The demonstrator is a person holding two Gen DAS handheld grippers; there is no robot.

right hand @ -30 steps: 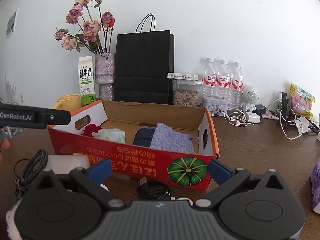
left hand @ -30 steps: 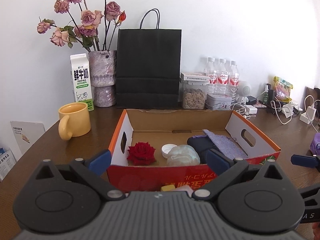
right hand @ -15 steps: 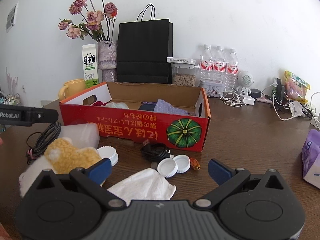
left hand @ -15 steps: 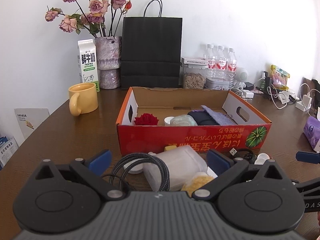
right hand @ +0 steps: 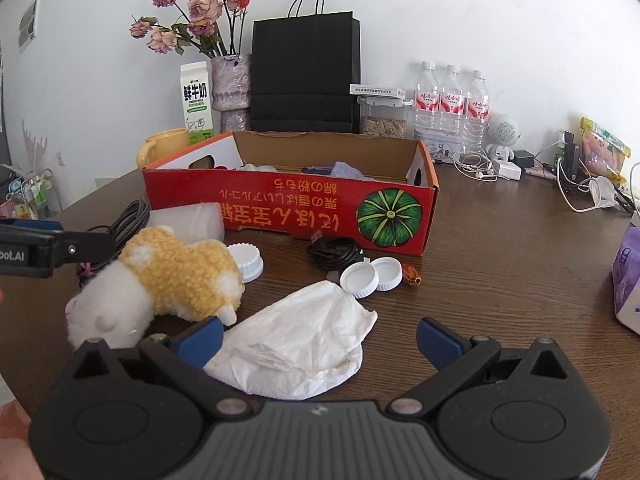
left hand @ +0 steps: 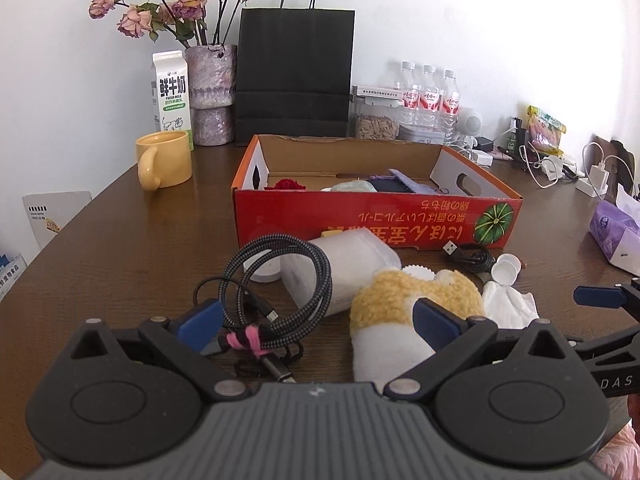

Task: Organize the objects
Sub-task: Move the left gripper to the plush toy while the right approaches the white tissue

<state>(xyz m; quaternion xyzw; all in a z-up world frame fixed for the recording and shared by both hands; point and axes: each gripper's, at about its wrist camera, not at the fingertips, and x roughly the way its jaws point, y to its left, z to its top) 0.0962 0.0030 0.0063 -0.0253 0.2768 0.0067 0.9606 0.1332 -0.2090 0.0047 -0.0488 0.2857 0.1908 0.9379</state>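
Note:
A red cardboard box [left hand: 376,220] [right hand: 288,212] stands mid-table, holding a red rose [left hand: 286,185], a pale bundle and a purple cloth [left hand: 404,182]. In front of it lie a coiled braided cable [left hand: 280,292], a frosted plastic container [left hand: 344,272], a yellow-and-white plush toy [left hand: 408,320] [right hand: 160,284], a crumpled white tissue [right hand: 296,344], a black USB cable [right hand: 336,254] and two white caps [right hand: 372,276]. My left gripper [left hand: 318,318] is open, low over the cable and plush. My right gripper [right hand: 318,338] is open over the tissue.
A yellow mug [left hand: 164,160], milk carton [left hand: 170,100], vase of dried roses [left hand: 210,92], black paper bag [left hand: 294,76], seed jar and water bottles [left hand: 428,100] line the back. Chargers and cables [right hand: 560,184] and a purple tissue pack [right hand: 626,276] sit to the right.
Both grippers have pulled back from the box toward the table's near side and dropped lower. The loose items in front of the box have come into view.

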